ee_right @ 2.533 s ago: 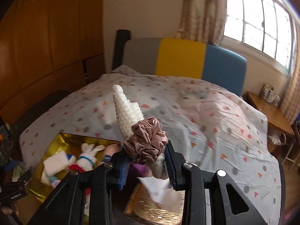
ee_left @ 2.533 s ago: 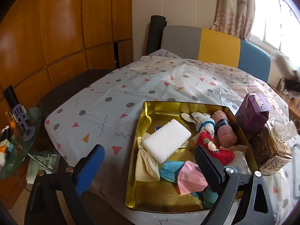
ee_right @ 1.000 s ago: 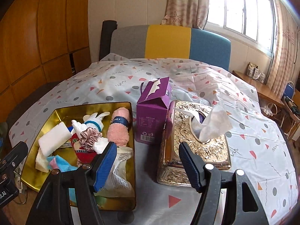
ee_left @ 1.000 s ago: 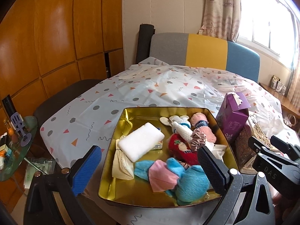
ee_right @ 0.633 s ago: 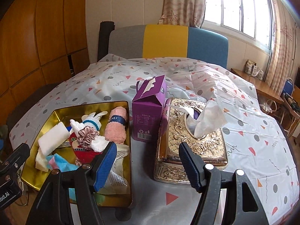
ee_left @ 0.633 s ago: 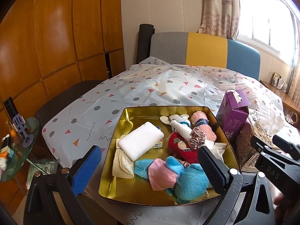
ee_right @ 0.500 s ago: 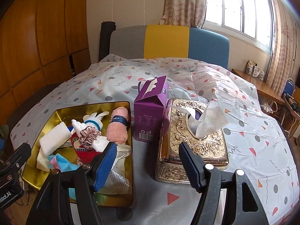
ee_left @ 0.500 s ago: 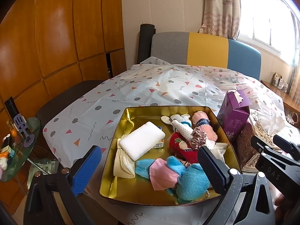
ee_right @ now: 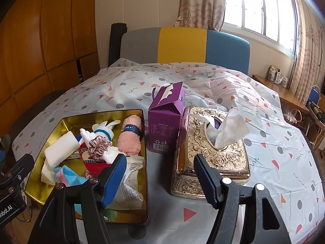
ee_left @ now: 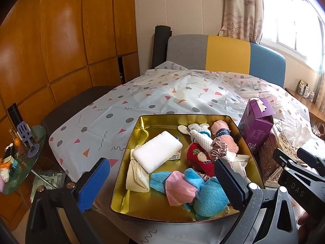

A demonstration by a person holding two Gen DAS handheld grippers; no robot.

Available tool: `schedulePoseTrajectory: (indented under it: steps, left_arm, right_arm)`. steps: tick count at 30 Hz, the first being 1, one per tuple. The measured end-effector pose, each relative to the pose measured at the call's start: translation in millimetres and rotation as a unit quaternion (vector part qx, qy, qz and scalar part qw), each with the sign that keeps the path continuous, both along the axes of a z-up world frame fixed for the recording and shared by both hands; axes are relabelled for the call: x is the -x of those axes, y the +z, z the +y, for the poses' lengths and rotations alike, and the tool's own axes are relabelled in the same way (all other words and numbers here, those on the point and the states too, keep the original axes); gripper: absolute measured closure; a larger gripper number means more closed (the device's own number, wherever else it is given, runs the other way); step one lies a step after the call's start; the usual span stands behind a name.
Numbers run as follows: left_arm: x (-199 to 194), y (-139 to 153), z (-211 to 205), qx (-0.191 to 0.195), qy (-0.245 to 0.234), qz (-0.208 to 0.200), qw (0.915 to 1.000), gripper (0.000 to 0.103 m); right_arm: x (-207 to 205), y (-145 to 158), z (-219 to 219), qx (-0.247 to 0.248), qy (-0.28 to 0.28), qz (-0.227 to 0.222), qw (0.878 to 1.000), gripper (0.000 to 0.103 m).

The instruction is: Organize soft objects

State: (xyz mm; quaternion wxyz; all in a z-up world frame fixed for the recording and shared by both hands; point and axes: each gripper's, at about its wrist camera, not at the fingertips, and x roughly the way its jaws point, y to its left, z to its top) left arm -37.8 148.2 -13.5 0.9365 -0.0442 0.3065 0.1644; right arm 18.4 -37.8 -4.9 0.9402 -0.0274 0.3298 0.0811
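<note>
A gold tin tray [ee_left: 130, 154] [ee_right: 144, 174] on the table holds several soft things: a white sponge [ee_left: 157, 151], a pink rolled towel [ee_right: 130, 137], a white knitted piece with a mauve scrunchie [ee_right: 98, 148] around it, a red sock [ee_left: 198, 156], a pink mask [ee_left: 178, 189] and blue plush cloth [ee_left: 209, 198]. My left gripper [ee_left: 162, 185] hangs open over the tray's near edge, nothing between its blue pads. My right gripper [ee_right: 160, 179] stands open and empty above the gap between tray and tissue box.
A purple carton [ee_right: 165, 125] and an ornate gold tissue box [ee_right: 211, 152] stand right of the tray. The patterned tablecloth [ee_right: 274, 142] stretches back to a grey, yellow and blue chair back [ee_right: 182, 46]. A glass side table [ee_left: 19, 158] with clutter sits at the left.
The right gripper let go of the knitted piece and scrunchie into the tray and drew back, open. Over the last second both grippers have kept still.
</note>
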Motion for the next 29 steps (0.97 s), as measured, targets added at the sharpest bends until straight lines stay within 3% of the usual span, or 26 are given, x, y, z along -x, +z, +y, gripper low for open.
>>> schedulePoseTrajectory:
  steps: [29]
  left_arm:
    - [6.7, 3.6, 5.3, -0.002, 0.01, -0.011, 0.9999, 0.004]
  right_arm:
    - [3.9, -2.1, 2.8, 0.006, 0.007, -0.003, 1.0, 0.034]
